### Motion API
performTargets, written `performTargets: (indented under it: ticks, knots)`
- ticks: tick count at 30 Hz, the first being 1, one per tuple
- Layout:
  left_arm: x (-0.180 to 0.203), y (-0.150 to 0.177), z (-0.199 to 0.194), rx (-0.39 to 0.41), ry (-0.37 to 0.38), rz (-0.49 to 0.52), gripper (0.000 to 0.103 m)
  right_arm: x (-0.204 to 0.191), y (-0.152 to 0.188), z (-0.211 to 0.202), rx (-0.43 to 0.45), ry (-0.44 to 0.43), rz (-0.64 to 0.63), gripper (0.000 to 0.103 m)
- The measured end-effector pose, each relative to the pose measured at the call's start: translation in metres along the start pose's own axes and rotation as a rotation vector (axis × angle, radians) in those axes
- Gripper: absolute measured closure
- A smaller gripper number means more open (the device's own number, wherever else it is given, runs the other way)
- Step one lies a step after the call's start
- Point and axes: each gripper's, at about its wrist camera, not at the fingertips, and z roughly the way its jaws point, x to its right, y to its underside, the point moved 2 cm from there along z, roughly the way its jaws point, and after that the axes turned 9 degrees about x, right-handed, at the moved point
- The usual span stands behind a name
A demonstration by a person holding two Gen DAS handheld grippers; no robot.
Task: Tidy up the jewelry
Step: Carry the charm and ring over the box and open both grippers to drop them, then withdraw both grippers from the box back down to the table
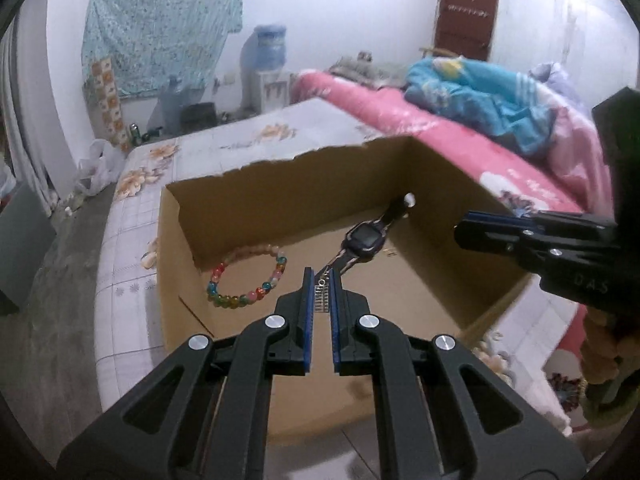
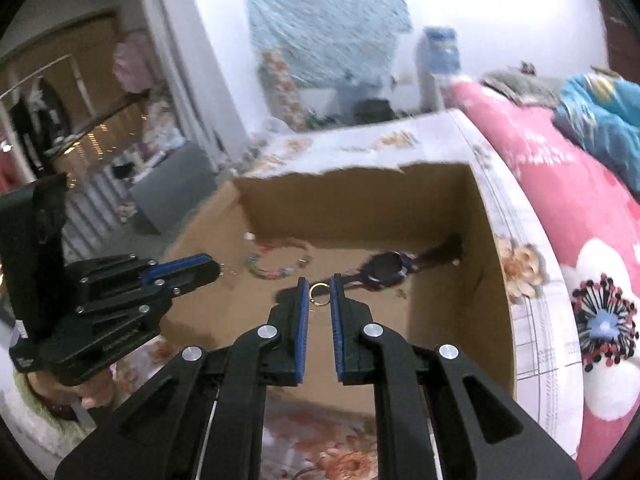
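Open cardboard box (image 1: 280,196) with a torn far rim, filling the middle of both frames. On its floor, left of centre in the left wrist view: bead bracelet (image 1: 248,276) of mixed colours, lying flat in a ring. Right of it, dark digital watch (image 1: 365,236), strap stretched toward the far corner. Small silver comb-shaped charm (image 1: 323,295) pinched between blue pads at centre. Thin gold ring (image 2: 319,294) clamped at centre of the right wrist view.
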Motion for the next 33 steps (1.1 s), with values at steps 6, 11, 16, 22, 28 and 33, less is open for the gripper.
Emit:
performTargets:
  ticks: [6,11,16,22,28,33]
  knots:
    - [0.0,0.003,0.02,-0.065,-0.073,0.018,0.096,0.018,0.005,0.02,-0.033,0.063,0.039,0.091]
    - [0.002,0.002,0.019,-0.049,-0.12,0.027,0.081,0.025,0.004,0.016,-0.008,0.063,0.056,0.082]
    - [0.007,-0.002,0.006,-0.01,-0.155,0.033,0.065,0.022,0.003,-0.002,0.049,0.043,0.053,0.074]
    - [0.013,-0.005,-0.024,0.045,-0.18,0.023,0.043,0.019,0.001,-0.028,0.115,0.014,0.048,0.063]
    - [0.019,0.001,-0.066,0.116,-0.155,0.004,0.03,0.015,0.001,-0.056,0.165,-0.015,0.05,0.054]
    - [0.022,0.006,-0.103,0.191,-0.14,-0.016,0.023,0.003,0.006,-0.081,0.183,-0.04,0.03,0.046]
